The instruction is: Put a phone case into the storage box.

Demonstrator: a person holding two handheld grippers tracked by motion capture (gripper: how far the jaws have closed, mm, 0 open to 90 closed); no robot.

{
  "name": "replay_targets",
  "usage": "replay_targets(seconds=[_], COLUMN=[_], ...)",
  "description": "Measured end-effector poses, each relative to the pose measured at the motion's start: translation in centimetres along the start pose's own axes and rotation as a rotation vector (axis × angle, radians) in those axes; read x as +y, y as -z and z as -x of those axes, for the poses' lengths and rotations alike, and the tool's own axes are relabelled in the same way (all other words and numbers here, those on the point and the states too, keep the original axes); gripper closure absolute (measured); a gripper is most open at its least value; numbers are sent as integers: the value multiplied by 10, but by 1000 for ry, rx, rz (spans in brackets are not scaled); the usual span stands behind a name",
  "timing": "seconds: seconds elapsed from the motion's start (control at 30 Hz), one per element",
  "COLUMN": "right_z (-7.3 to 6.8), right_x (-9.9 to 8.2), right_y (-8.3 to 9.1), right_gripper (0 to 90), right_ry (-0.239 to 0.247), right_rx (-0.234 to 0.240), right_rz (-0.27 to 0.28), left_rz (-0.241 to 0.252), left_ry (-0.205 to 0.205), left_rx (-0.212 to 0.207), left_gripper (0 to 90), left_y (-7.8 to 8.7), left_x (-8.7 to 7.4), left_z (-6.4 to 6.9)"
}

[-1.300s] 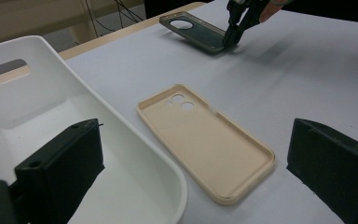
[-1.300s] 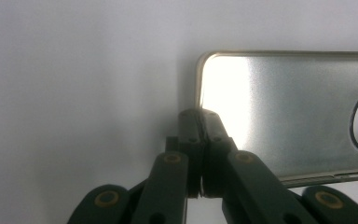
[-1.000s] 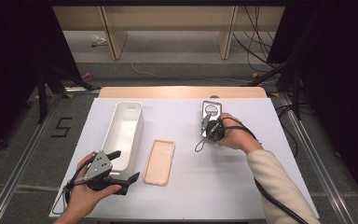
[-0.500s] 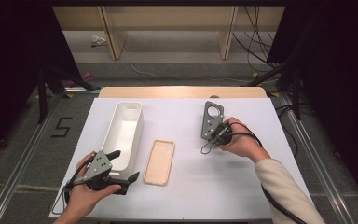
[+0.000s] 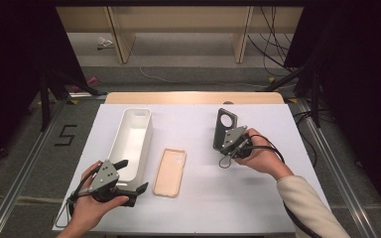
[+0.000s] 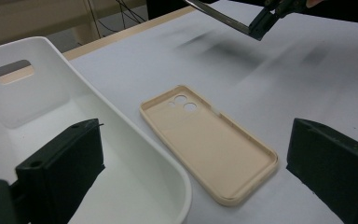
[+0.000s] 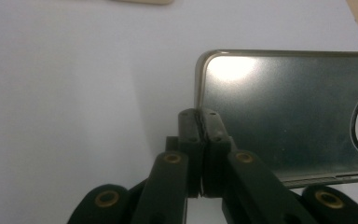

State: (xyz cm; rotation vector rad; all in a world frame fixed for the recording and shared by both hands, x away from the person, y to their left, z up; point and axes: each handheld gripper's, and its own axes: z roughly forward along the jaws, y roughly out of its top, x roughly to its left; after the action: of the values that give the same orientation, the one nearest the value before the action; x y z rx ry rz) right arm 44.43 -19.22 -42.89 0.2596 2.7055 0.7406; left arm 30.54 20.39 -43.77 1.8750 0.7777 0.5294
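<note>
A dark grey phone case with a round camera hole is held tilted up above the white table, right of centre. My right gripper is shut on its lower edge. In the right gripper view the jaws pinch the edge of the grey case. A beige phone case lies flat, hollow side up, mid-table. My left gripper stands open at the near left, beside the white bin. In the left gripper view the beige case lies between its wide jaws.
The long white bin has nothing in it and has a handle slot at its far end. The grey case and the right gripper hang at the top of the left gripper view. A wooden strip edges the table's far side.
The right gripper has drawn back toward the person with the grey case, tipping it up off the table. The left gripper has stayed put.
</note>
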Motion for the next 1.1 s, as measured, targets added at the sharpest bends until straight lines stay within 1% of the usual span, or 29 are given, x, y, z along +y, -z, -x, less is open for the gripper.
replay_targets(seconds=[0.03, 0.07, 0.1, 0.27, 0.4, 0.47, 0.57, 0.63, 0.77, 1.03, 1.1], right_z=[0, -1, -3, -7, -11, -16, -18, -22, -26, -32, -36], right_x=[0, 0, 0, 1, 2, 3, 3, 4, 5, 5, 5], right_y=[0, 2, 3, 6, 6, 5, 5, 5, 7, 10, 12], right_gripper=[894, 894, 893, 894, 894, 894, 894, 894, 894, 894, 894], right_ry=[0, -12, -16, -12, -4, 0, 1, 10, 30, 41, 40], right_rx=[0, 9, 16, 17, 20, 30, 33, 39, 36, 38, 44], right_rz=[0, 8, 31, 50, 49, 59, 62, 69, 68, 83, 91], left_rz=[0, 0, -1, -2, 1, 1, 1, 1, 1, 0, 0], left_ry=[0, 0, -5, -4, -5, -1, 0, 0, -1, -2, -2], left_rx=[0, -1, 0, -1, -1, -1, -2, -1, 0, 1, 2], left_gripper=[32, 32, 32, 32, 32, 32, 32, 33, 33, 33, 33], left_y=[0, 0, 0, 0, 0, 0, 0, 0, 0, 0, 0], left_x=[0, 0, 0, 0, 0, 0, 0, 0, 0, 0, 0], left_z=[0, 0, 0, 0, 0, 0, 0, 0, 0, 0, 0])
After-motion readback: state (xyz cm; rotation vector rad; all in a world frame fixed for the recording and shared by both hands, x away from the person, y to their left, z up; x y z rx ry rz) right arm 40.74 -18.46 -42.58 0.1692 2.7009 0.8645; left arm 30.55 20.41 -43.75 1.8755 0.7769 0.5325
